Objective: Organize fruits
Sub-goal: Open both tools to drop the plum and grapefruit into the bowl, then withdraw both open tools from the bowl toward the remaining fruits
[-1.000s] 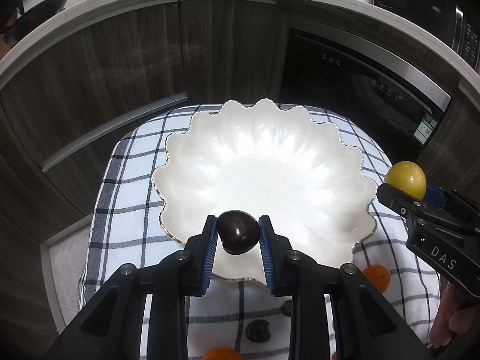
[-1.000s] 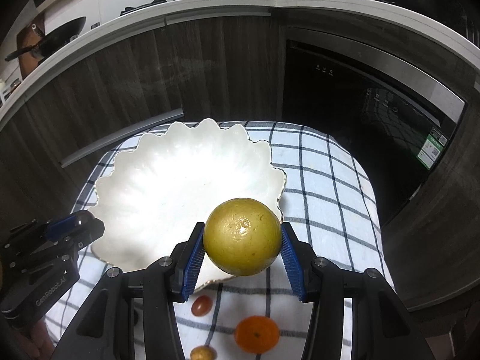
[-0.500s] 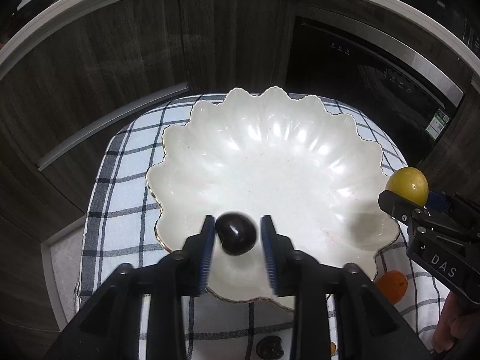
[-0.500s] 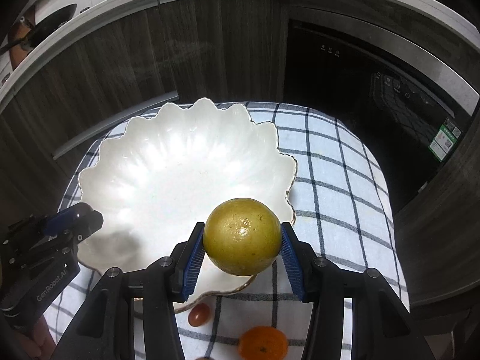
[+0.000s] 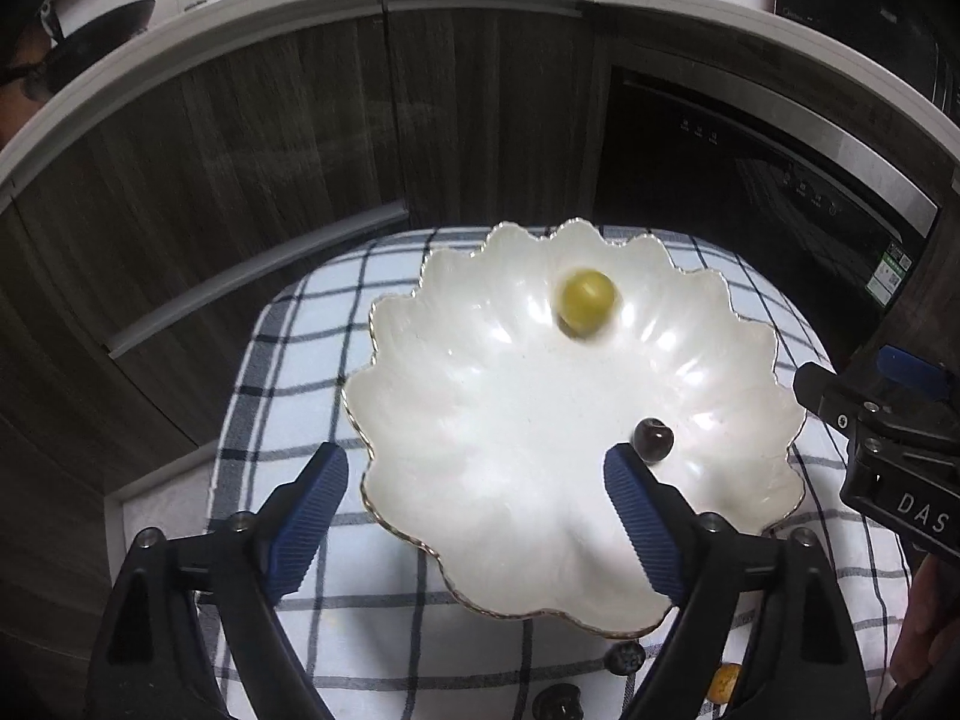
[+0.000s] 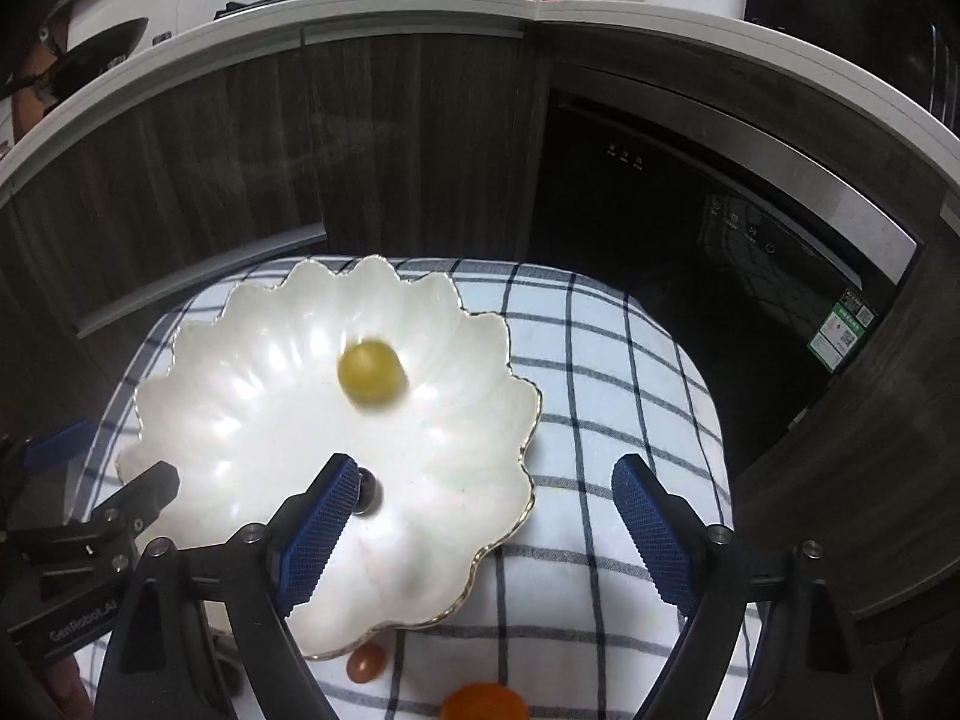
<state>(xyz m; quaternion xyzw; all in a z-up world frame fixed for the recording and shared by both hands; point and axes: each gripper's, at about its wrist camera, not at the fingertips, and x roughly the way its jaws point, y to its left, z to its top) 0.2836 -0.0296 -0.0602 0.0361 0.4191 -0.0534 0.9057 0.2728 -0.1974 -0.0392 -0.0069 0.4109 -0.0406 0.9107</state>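
Note:
A white scalloped bowl (image 5: 480, 420) (image 6: 240, 396) rests on a checked cloth. A yellow-green round fruit (image 5: 586, 298) (image 6: 369, 371), blurred, lies in the bowl's far part. A dark plum (image 5: 653, 440) (image 6: 367, 491) sits in the bowl's near right part, half hidden in the right wrist view by that gripper's left finger. My left gripper (image 5: 476, 471) hangs over the bowl's near rim, jaws opening, nothing between them. My right gripper (image 6: 485, 480) hangs over the bowl's right rim, jaws opening too, nothing between them.
Loose fruit lies on the checked cloth (image 6: 600, 372) in front of the bowl: a small red one (image 6: 365, 662), an orange one (image 6: 483, 702), and small dark ones (image 5: 624, 657). Dark cabinets and a black appliance (image 6: 690, 210) stand behind.
Both grippers have spread their jaws wide. The plum fell from the left gripper into the bowl and the yellow-green fruit fell from the right gripper into the bowl.

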